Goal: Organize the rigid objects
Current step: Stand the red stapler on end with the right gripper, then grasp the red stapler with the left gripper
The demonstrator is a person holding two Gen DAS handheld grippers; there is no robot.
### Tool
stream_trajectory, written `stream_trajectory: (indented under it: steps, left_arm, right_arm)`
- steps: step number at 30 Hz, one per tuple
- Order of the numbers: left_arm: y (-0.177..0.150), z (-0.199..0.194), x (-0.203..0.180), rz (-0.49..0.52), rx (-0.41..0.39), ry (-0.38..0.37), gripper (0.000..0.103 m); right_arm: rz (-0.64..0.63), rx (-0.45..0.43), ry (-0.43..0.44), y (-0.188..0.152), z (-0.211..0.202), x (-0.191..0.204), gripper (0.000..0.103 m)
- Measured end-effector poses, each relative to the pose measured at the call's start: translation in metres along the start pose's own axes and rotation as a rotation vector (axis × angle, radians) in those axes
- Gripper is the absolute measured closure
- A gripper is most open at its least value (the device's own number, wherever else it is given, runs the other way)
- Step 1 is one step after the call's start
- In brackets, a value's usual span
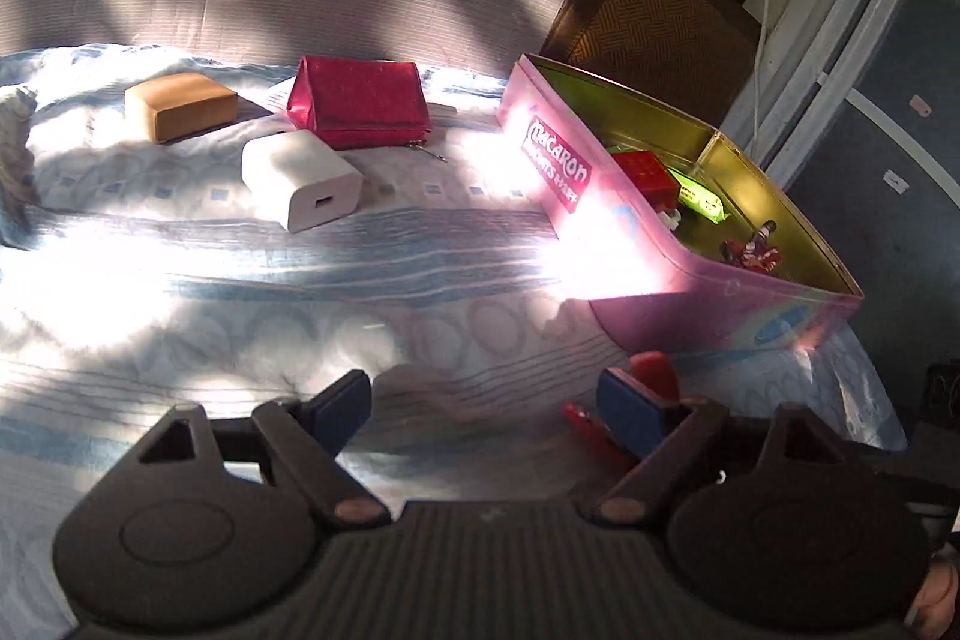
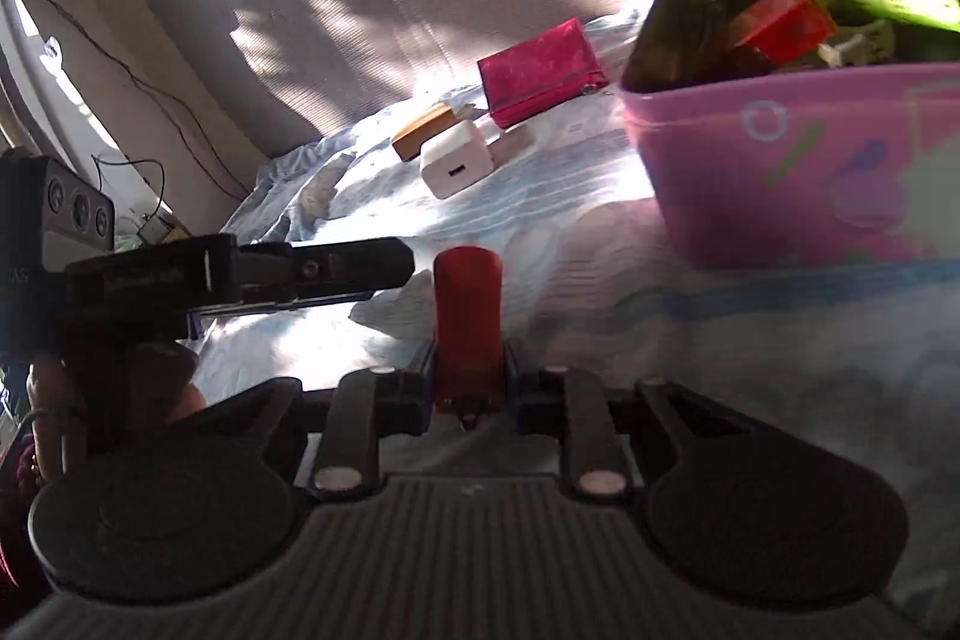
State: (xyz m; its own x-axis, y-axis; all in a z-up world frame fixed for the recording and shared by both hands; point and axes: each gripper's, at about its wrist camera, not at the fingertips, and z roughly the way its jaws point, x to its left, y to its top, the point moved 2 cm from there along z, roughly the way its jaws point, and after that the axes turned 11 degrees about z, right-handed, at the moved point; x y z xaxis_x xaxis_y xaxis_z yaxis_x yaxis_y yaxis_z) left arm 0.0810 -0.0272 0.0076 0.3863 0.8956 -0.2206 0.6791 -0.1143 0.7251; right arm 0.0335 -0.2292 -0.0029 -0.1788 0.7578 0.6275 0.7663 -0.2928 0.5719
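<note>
Pinching: right gripper [image 2: 469, 376] is clamping a small red plastic block [image 2: 468, 322], rounded top, low over the bedsheet [image 2: 750, 370], not yet in the tin.
Left gripper [image 1: 483, 403]: spread wide, holding nothing.
Left to right: tan box [image 1: 180, 106], white charger [image 1: 300, 178], crimson pouch [image 1: 357, 100], pink Macaron tin [image 1: 690, 280].
Risk: smooth plastic may be slipping; soft, wrinkled sheet may be tipping the glossy metal tin if its wall gets knocked.

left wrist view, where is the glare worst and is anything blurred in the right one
Left wrist view: sunlight blows out the near wall of the pink tin and the bedsheet beside it; striped shadows cross the backrest. Right wrist view: the tin is smeared by motion blur, the charger stays fairly sharp.
</note>
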Motion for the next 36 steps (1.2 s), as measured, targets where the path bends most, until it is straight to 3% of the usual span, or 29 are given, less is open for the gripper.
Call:
stream_trajectory:
  steps: [1,3,6,8,13,19,22,24,29,32,36]
  left_arm:
    - [0.0,0.002,-0.007,0.012,0.007,-0.006,0.02]
    - [0.002,0.003,-0.023,0.045,0.009,-0.01,0.022]
    - [0.01,0.003,-0.047,0.116,-0.01,0.008,0.022]
    - [0.014,0.007,-0.059,0.142,-0.005,0.006,0.022]
    - [0.016,0.033,-0.078,0.186,0.063,0.036,0.038]
    - [0.017,0.046,-0.075,0.103,0.087,0.008,0.039]
    - [0.015,0.044,-0.08,0.113,0.068,0.022,0.047]
    - [0.013,0.037,-0.082,0.108,0.064,0.008,0.052]
    - [0.007,0.033,-0.086,0.064,0.045,-0.005,0.052]
    - [0.006,0.035,-0.087,0.005,0.053,-0.085,0.062]
    - [0.013,0.021,-0.105,0.07,-0.008,-0.075,0.064]
  right_arm:
    - [0.014,-0.057,-0.039,-0.002,-0.016,-0.007,0.072]
    - [0.007,-0.145,-0.122,-0.006,-0.039,-0.014,0.056]
    - [-0.074,-0.219,-0.203,-0.018,-0.064,-0.012,0.055]
    - [-0.115,-0.233,-0.207,-0.025,-0.07,-0.006,0.055]
    - [-0.279,-0.234,-0.241,-0.032,-0.051,0.009,0.055]
    - [-0.426,-0.17,-0.318,-0.027,-0.01,0.02,0.051]
    - [-0.383,-0.142,-0.305,-0.018,-0.003,0.013,0.054]
    - [-0.355,-0.151,-0.296,-0.014,-0.004,0.008,0.067]
    - [-0.328,-0.156,-0.278,-0.014,-0.004,0.005,0.068]
    - [-0.329,-0.163,-0.248,-0.014,-0.005,0.007,0.069]
    - [-0.333,-0.263,-0.221,-0.019,-0.022,0.012,0.069]
